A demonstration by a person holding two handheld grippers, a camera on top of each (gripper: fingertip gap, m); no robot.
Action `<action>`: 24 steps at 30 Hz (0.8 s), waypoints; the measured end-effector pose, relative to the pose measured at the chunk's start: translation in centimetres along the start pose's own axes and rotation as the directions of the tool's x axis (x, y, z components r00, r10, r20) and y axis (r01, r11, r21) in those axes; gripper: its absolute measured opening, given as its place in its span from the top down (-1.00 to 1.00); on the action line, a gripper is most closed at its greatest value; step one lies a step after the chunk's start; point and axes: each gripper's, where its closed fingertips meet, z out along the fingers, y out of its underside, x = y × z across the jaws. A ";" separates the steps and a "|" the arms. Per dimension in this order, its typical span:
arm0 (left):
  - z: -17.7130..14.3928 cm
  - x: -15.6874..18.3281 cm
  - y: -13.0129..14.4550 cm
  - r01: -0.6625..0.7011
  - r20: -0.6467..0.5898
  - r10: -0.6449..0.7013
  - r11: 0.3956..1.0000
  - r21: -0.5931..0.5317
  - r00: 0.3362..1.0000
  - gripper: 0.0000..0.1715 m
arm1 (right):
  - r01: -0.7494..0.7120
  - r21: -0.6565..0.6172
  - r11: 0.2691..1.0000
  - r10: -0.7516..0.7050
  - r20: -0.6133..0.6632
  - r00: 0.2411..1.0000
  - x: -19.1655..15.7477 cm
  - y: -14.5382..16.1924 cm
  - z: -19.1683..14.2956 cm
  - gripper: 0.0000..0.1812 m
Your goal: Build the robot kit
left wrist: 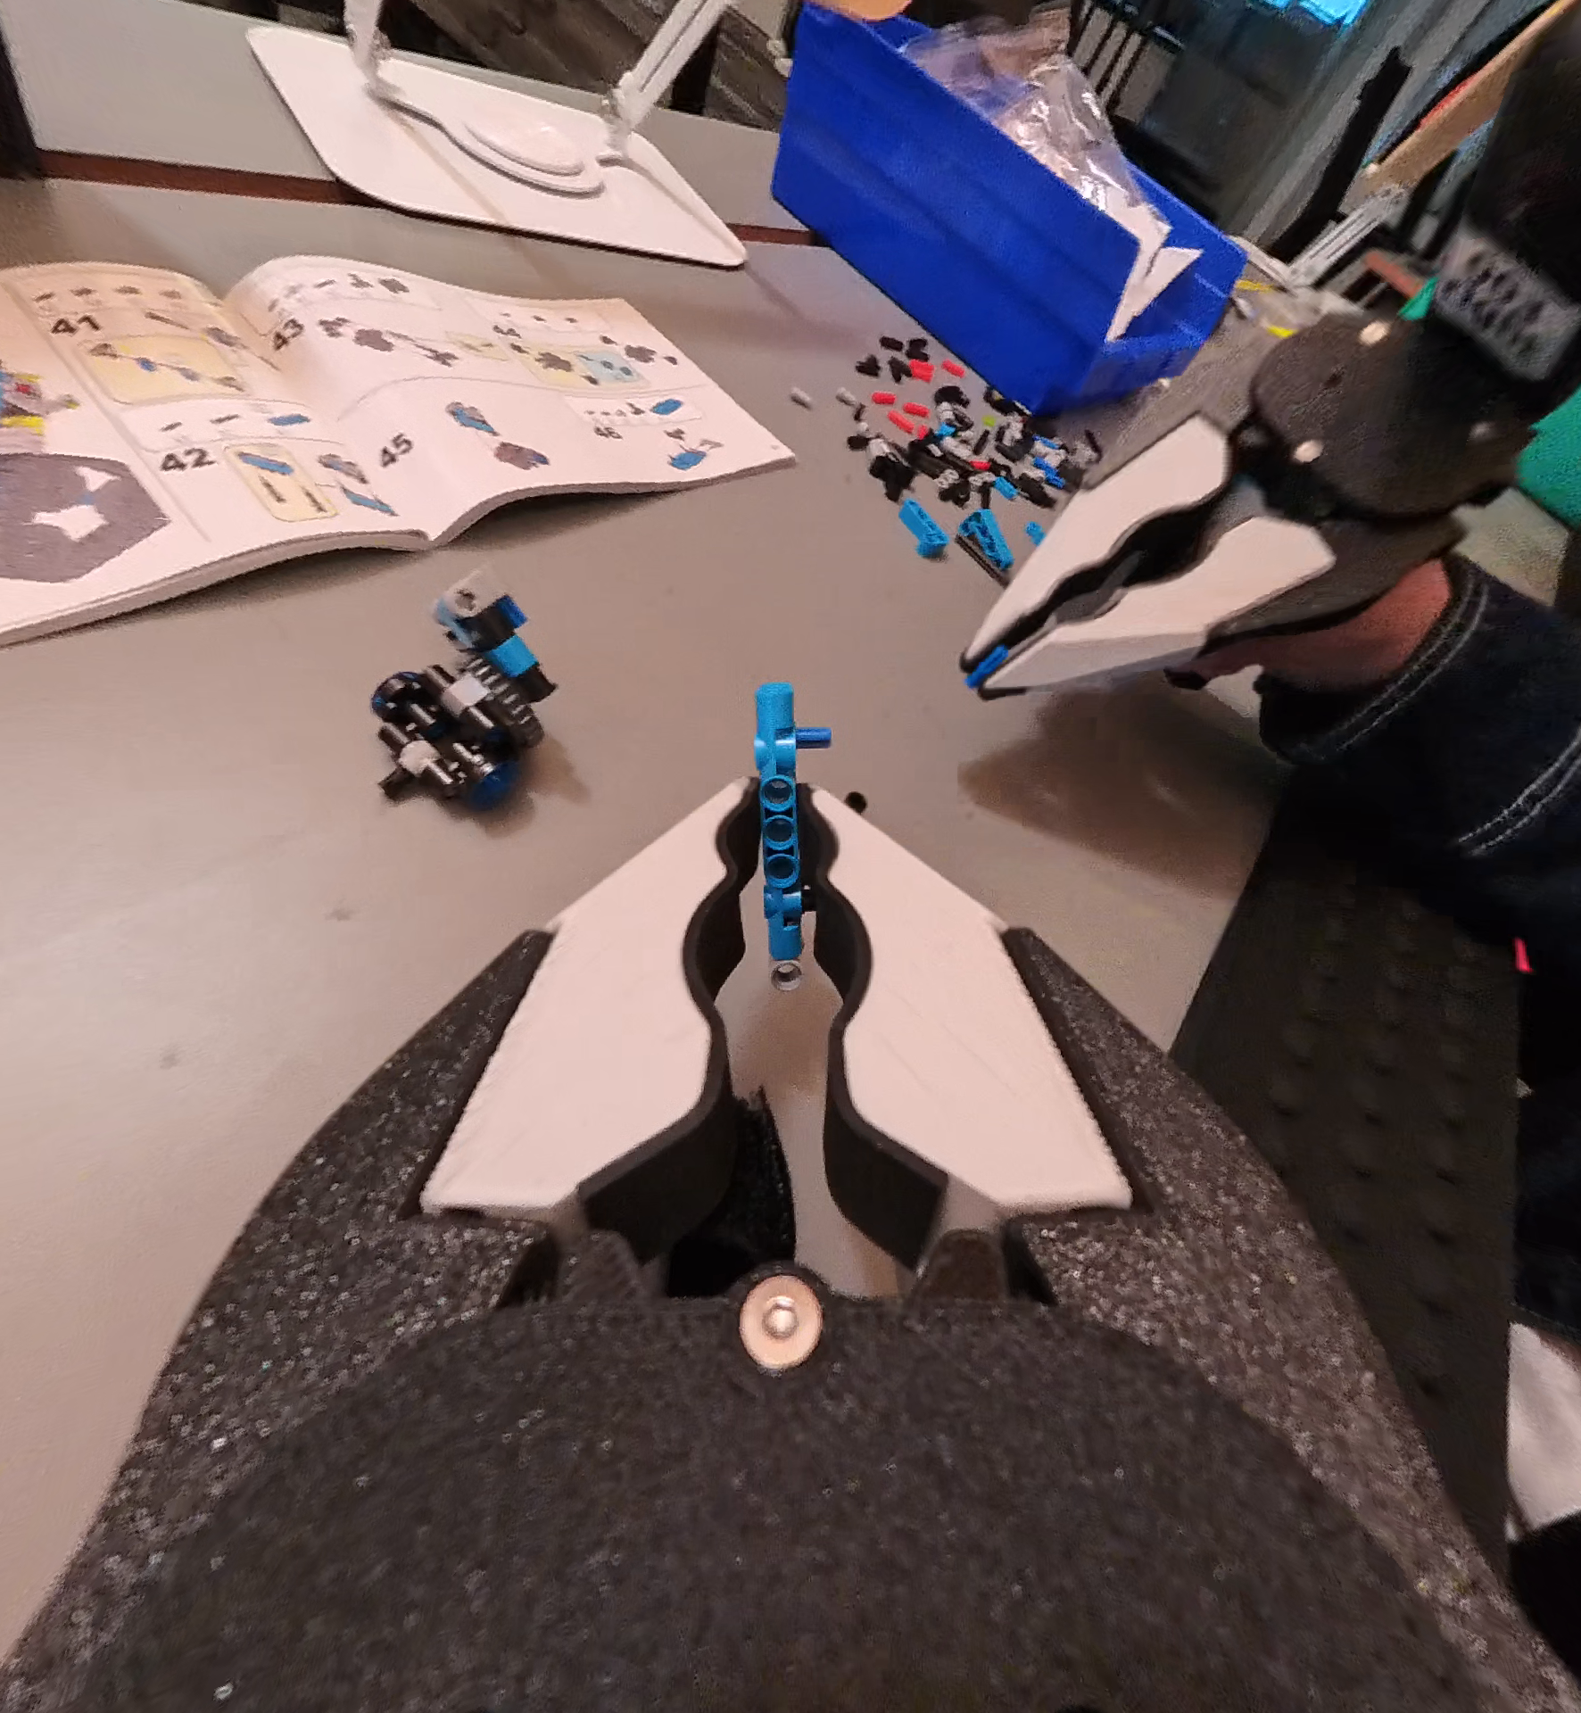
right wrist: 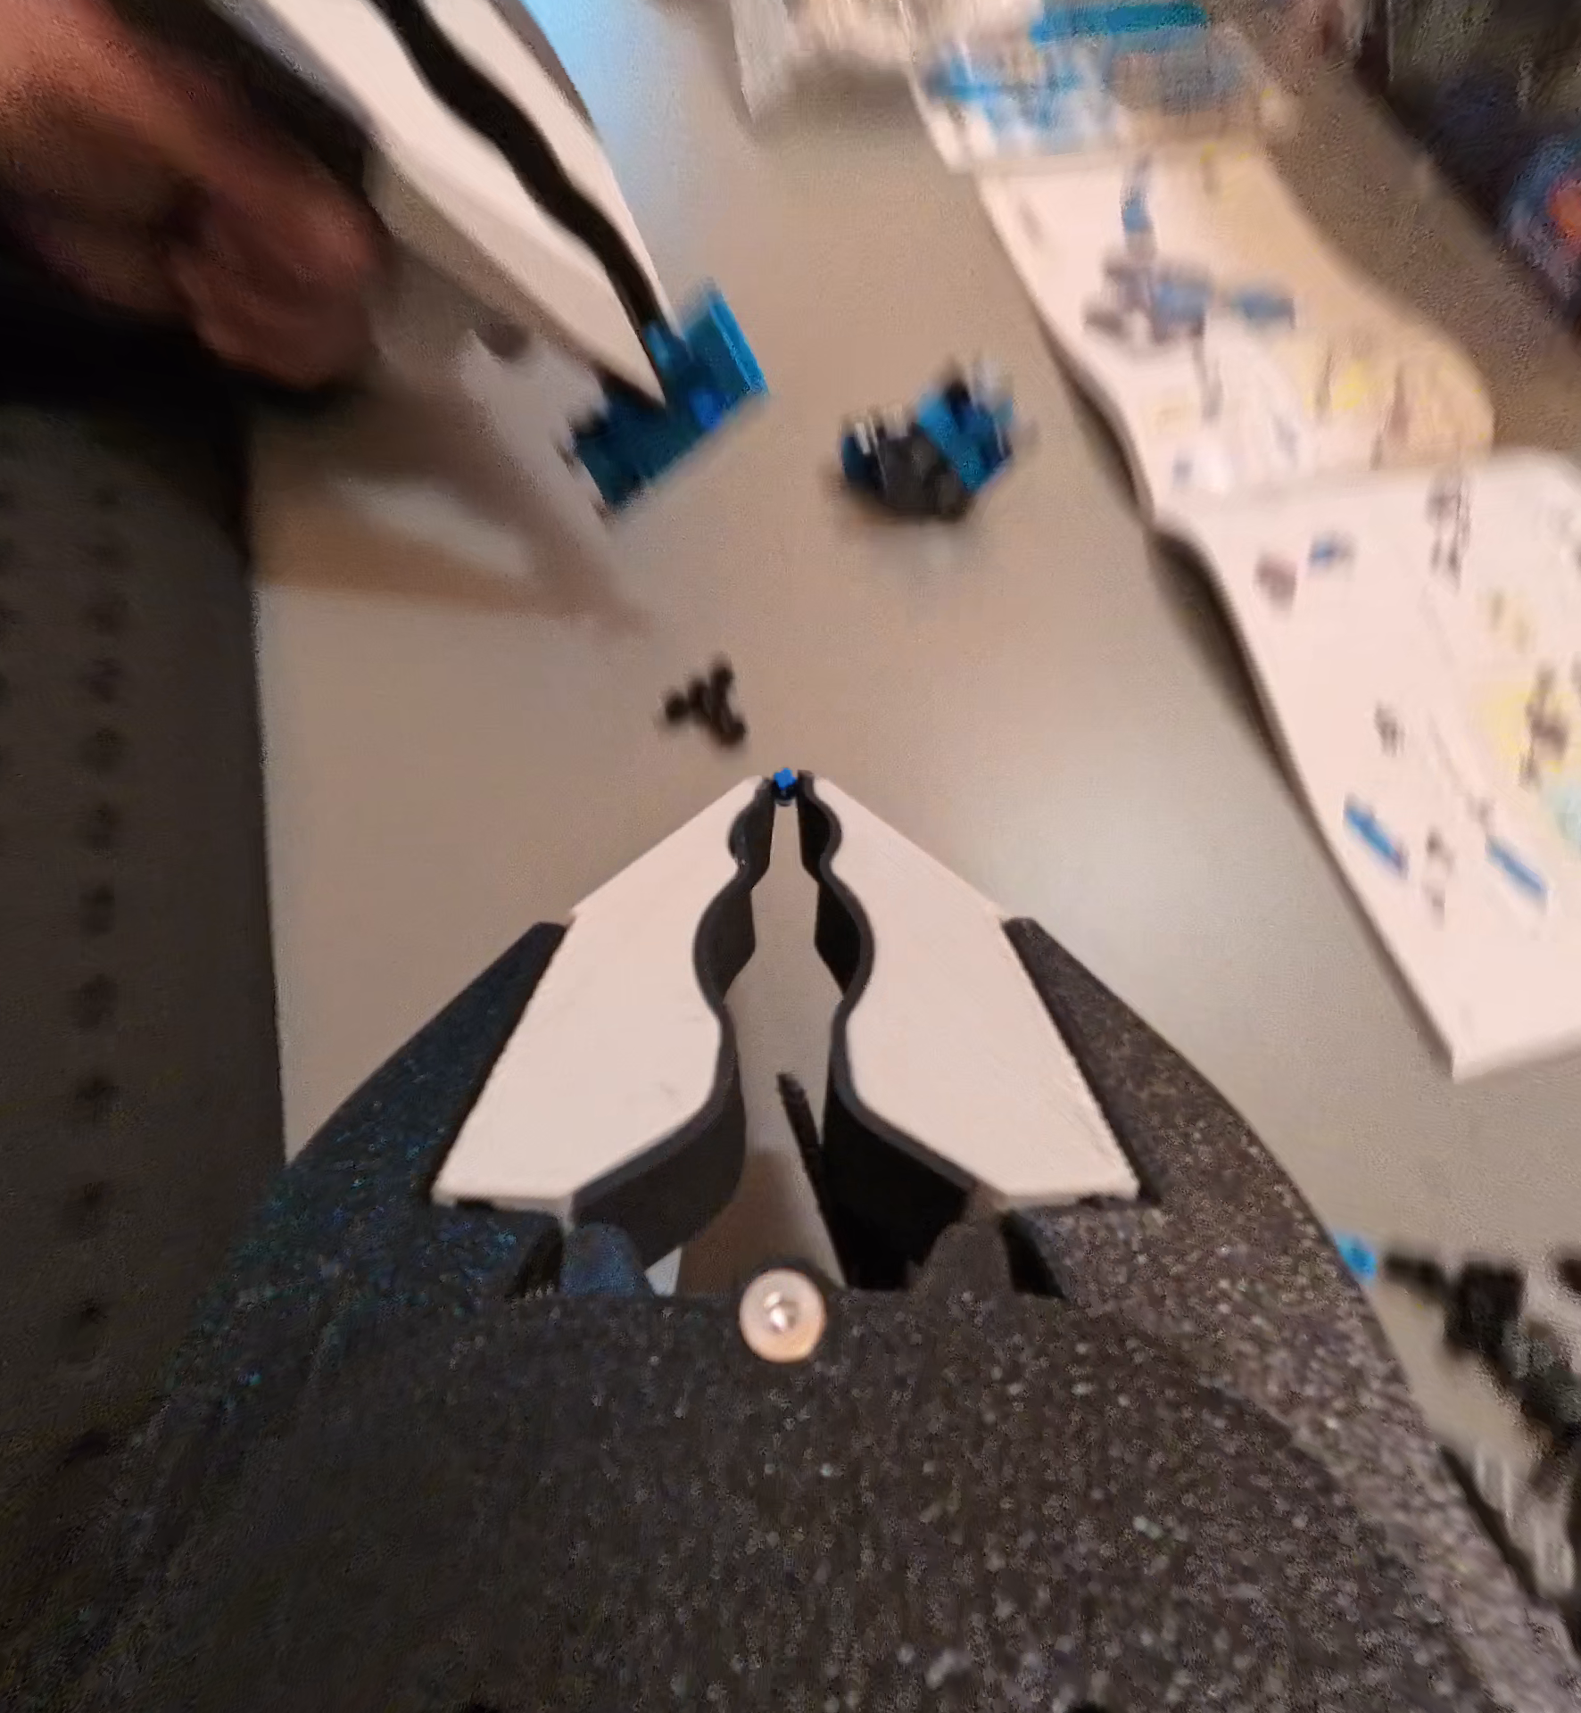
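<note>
My left gripper (left wrist: 782, 788) is shut on a light blue holed beam (left wrist: 779, 839) that stands upright between its fingertips, with a small blue pin (left wrist: 815, 735) sticking out near its top. My right gripper (right wrist: 782, 786) is shut on a small blue pin (right wrist: 781, 781) at its very tips. In the left wrist view it (left wrist: 986, 669) hovers to the right of the beam, apart from it. In the blurred right wrist view the left gripper (right wrist: 662, 371) with the blue beam (right wrist: 676, 399) shows at upper left. A small black and blue gear assembly (left wrist: 462, 704) lies on the grey table.
An open instruction booklet (left wrist: 305, 408) lies at the left. A blue bin (left wrist: 1000, 213) with plastic bags stands at the back right, with a pile of small loose parts (left wrist: 963, 445) before it. A white flat base (left wrist: 499, 158) lies at the back. Small black pins (right wrist: 703, 709) lie on the table. The gap from one gripper's tips to the other's is roughly 10 cm.
</note>
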 end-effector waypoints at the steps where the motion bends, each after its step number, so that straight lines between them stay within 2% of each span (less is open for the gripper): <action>1: 0.0 0.2 -0.1 -0.012 -0.007 0.012 1.000 0.005 1.000 0.92 | -0.013 -0.034 0.999 0.012 -0.010 1.000 0.1 1.5 -0.5 0.95; 7: 0.0 0.0 -0.3 -0.001 0.001 0.001 1.000 0.015 1.000 0.92 | -0.069 -0.217 0.974 0.065 -0.024 0.998 -2.3 6.0 -2.0 0.94; 12: -0.1 -0.1 -0.4 0.063 -0.033 -0.062 0.998 0.028 0.998 0.92 | -0.101 -0.191 0.976 0.095 -0.040 0.995 -2.9 6.7 -2.2 0.94; 24: -0.1 0.0 -0.5 0.064 -0.036 -0.063 0.997 0.033 0.997 0.91 | -0.138 -0.178 0.974 0.134 -0.032 0.990 -2.8 6.8 -2.4 0.88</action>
